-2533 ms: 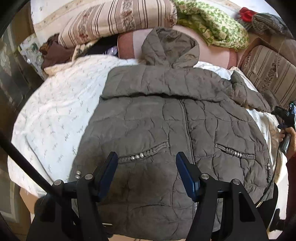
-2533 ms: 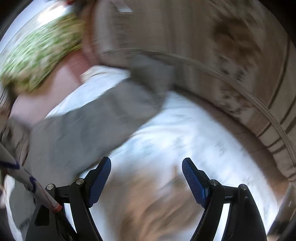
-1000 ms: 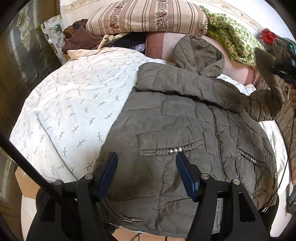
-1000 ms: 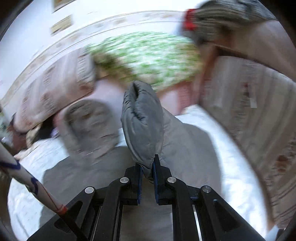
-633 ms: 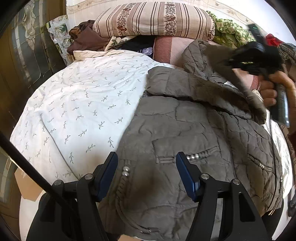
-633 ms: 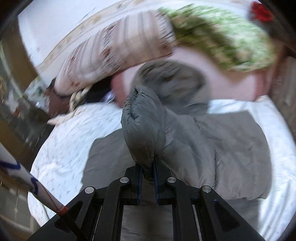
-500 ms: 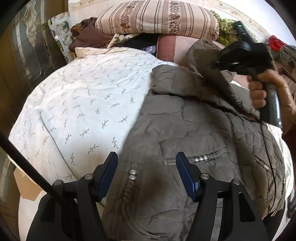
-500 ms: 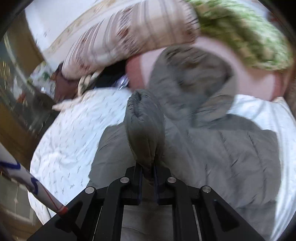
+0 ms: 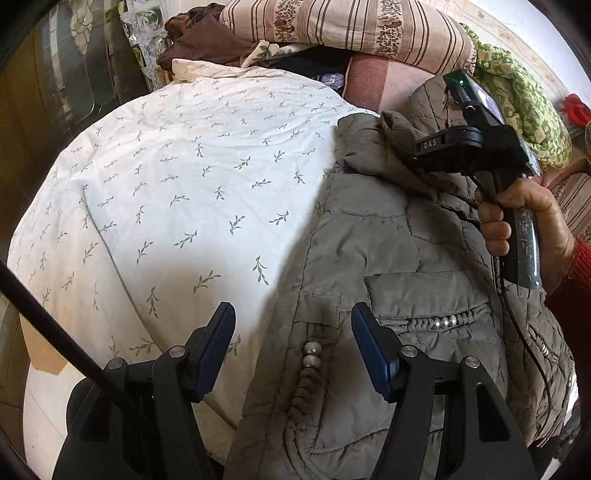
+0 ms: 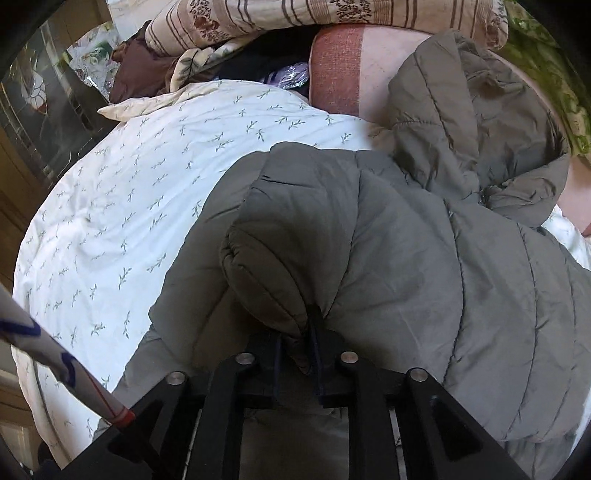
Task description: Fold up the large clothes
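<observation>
Your right gripper (image 10: pixel 297 349) is clamped on the cuff of the jacket's sleeve (image 10: pixel 269 258), carrying it across the jacket (image 9: pixel 406 258) chest so the arm folds inward. Your left gripper (image 9: pixel 293 343) is spread wide, holding nothing, hovering over the jacket's hem, probably ready to pin or take that edge. The jacket lies front-up on the white leaf-print bedspread (image 9: pixel 184 184), hood (image 10: pixel 461 110) toward the striped pillow (image 9: pixel 351 26). Judgement: 1st sleeve fold underway.
</observation>
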Demonstrator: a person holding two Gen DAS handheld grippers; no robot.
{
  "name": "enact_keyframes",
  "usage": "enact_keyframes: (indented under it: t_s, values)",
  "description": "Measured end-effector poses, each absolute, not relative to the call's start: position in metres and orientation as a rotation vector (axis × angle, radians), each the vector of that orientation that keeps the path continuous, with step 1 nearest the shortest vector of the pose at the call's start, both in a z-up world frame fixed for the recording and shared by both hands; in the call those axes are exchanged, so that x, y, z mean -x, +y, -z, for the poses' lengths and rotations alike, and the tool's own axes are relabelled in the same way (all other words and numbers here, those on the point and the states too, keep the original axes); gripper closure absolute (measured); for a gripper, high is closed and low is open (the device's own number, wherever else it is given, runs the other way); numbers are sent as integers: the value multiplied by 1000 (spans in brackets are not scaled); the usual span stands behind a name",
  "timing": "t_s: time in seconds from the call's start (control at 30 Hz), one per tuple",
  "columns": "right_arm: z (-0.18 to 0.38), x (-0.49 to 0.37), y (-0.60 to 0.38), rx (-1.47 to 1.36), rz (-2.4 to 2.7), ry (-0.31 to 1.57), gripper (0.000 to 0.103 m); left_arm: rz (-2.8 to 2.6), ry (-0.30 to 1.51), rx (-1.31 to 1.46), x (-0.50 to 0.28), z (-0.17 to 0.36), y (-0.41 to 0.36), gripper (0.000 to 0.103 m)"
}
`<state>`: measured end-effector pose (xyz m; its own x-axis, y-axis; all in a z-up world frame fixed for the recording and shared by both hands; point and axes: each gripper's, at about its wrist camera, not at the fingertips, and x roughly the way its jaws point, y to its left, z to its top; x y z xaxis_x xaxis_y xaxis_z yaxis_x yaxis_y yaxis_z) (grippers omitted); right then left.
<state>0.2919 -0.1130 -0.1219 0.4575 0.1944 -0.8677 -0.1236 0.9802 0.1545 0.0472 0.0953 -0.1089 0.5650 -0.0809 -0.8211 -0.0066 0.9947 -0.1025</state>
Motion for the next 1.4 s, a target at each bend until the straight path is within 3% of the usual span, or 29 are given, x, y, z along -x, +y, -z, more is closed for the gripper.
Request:
enact_keyframes:
  t_s: [0.03, 0.1, 0.17, 0.4, 0.63, 0.77, 0.93, 1.07, 1.1, 1.13, 1.17, 1.2, 1.23, 1.3, 1.4]
  values:
    - [121, -291, -112, -77, -209, 1078, 77, 44, 967, 94, -46, 108, 94, 39]
    - [115, -285, -112, -115, -267, 1078, 46, 45, 961, 88, -43, 104, 91, 39]
    - [105, -275, -113, -150, -311, 1062, 35, 42, 955, 78, -40, 100, 89, 39]
    - [76, -224, -153, -214, -318, 1039, 34, 13, 951, 56, -39, 96, 92, 39]
    - [66, -128, -297, -397, -98, 1030, 31, -15, 995, 78, -50, 105, 114, 38]
    - [66, -61, -381, -450, 110, 1054, 27, 41, 1044, 89, -58, 119, 120, 32]
    - [87, 19, -443, -502, 295, 1105, 22, 157, 1151, 142, -70, 151, 114, 32]
    - [120, 54, -434, -589, 228, 1152, 22, 219, 1190, 229, -68, 162, 107, 34]
    - [130, 59, -422, -591, 198, 1172, 22, 226, 1195, 217, -66, 162, 102, 40]
    - [136, 63, -414, -580, 180, 1185, 22, 221, 1205, 184, -65, 162, 95, 55]
    - [142, 64, -402, -557, 160, 1198, 30, 207, 1210, 145, -64, 161, 90, 64]
    - [145, 64, -392, -533, 145, 1203, 50, 198, 1207, 117, -63, 158, 86, 69]
    - [146, 64, -387, -510, 146, 1204, 56, 200, 1204, 103, -62, 155, 83, 77]
    - [142, 63, -386, -497, 149, 1195, 79, 205, 1191, 72, -53, 143, 79, 80]
    - [137, 66, -401, -531, 178, 1189, 81, 203, 1209, 74, -44, 145, 82, 79]
